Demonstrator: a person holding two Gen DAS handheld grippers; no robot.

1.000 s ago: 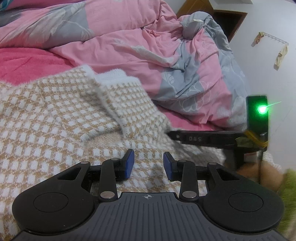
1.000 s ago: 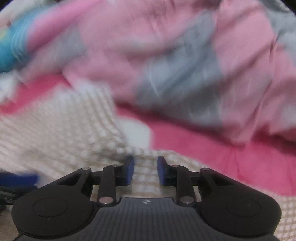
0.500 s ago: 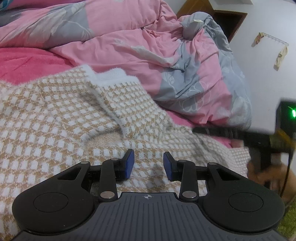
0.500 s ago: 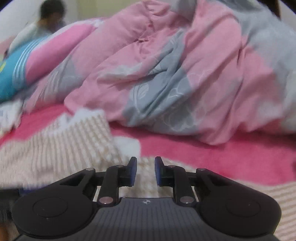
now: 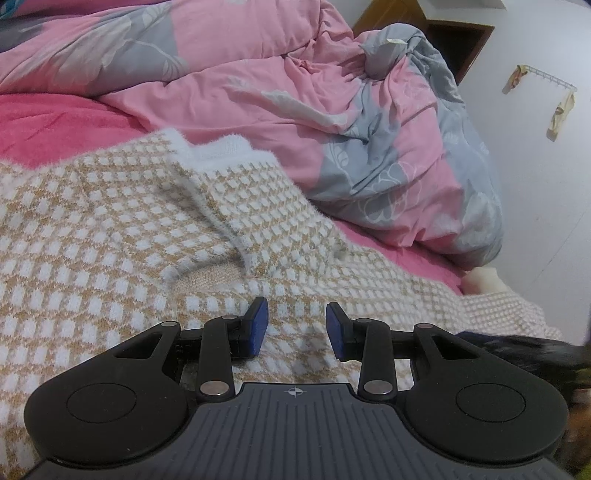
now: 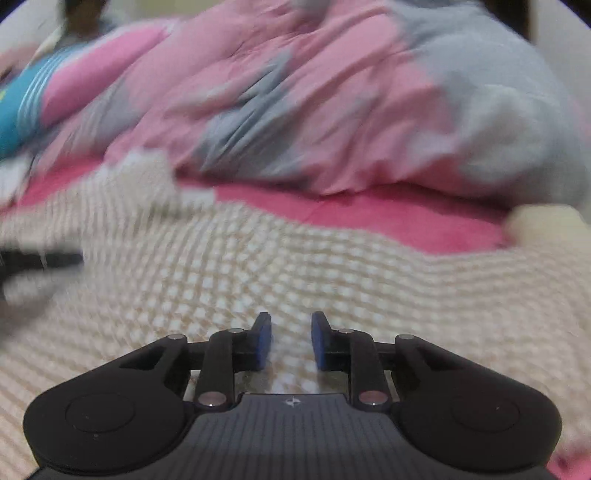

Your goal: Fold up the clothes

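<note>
A tan and white checked knit sweater (image 5: 110,236) lies spread on the pink bed, with a white-edged sleeve or collar fold (image 5: 236,206) lying across it. My left gripper (image 5: 297,325) hovers low over the sweater, open, nothing between its blue pads. In the blurred right wrist view the same sweater (image 6: 295,266) fills the foreground. My right gripper (image 6: 290,339) is over it, open with a narrower gap and empty. A dark blur at the left edge of the right wrist view looks like the left gripper (image 6: 33,266).
A crumpled pink and grey duvet (image 5: 332,110) is piled behind the sweater. The pink bedsheet (image 5: 48,122) shows at the left. A white wall (image 5: 546,184) and a wooden headboard (image 5: 436,29) lie to the right. A person (image 6: 55,66) lies far back left in the right wrist view.
The right gripper has swung back out of the left wrist view toward the lower right. It now sits further over the sweater. The left gripper has stayed still and open.
</note>
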